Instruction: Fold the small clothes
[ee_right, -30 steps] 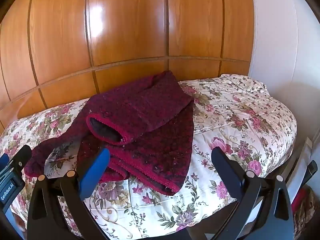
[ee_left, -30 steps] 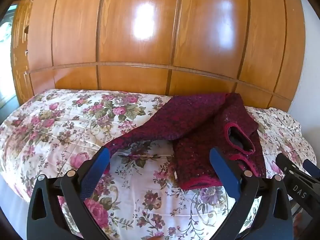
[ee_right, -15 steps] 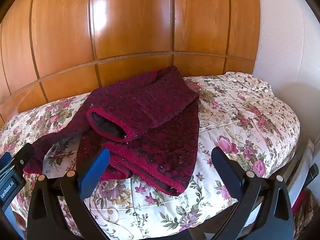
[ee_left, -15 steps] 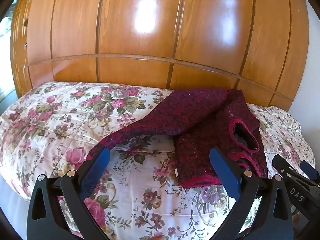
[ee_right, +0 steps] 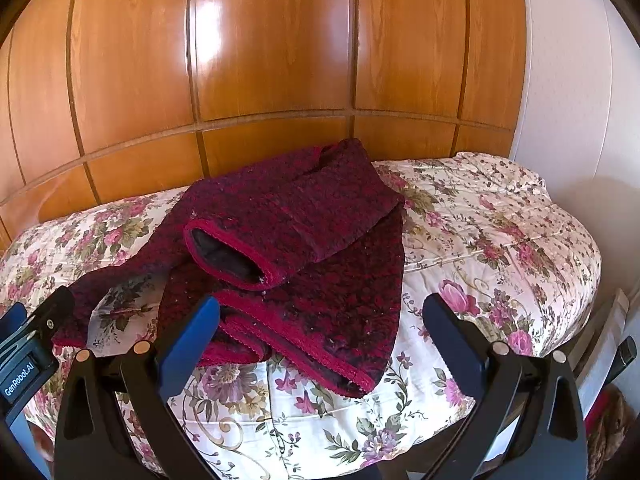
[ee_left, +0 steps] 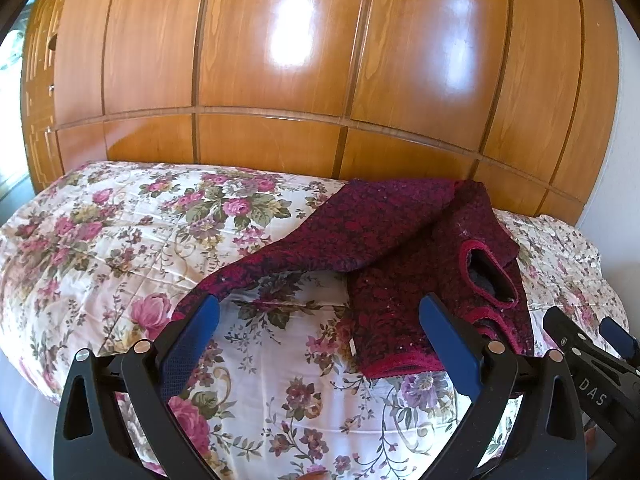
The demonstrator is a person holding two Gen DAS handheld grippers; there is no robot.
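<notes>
A dark red knitted sweater (ee_left: 404,240) lies rumpled on the floral bedspread (ee_left: 120,240). One sleeve stretches left toward my left gripper; the other is folded over the body with its cuff opening showing (ee_right: 232,256). My left gripper (ee_left: 320,320) is open and empty, hovering above the bed near the left sleeve end (ee_left: 196,300). My right gripper (ee_right: 320,320) is open and empty, above the sweater's hem (ee_right: 320,356). Each gripper shows at the edge of the other's view: the right one (ee_left: 592,364) and the left one (ee_right: 28,344).
A glossy wooden panelled wall (ee_left: 320,80) stands right behind the bed. A white wall (ee_right: 580,100) is on the right. The bed's near edge drops off below the grippers. Some objects (ee_right: 604,412) sit on the floor at the right.
Both grippers have risen and pulled back slightly from the bed, so the sweater sits lower in view. The sweater has not moved. Both stay open.
</notes>
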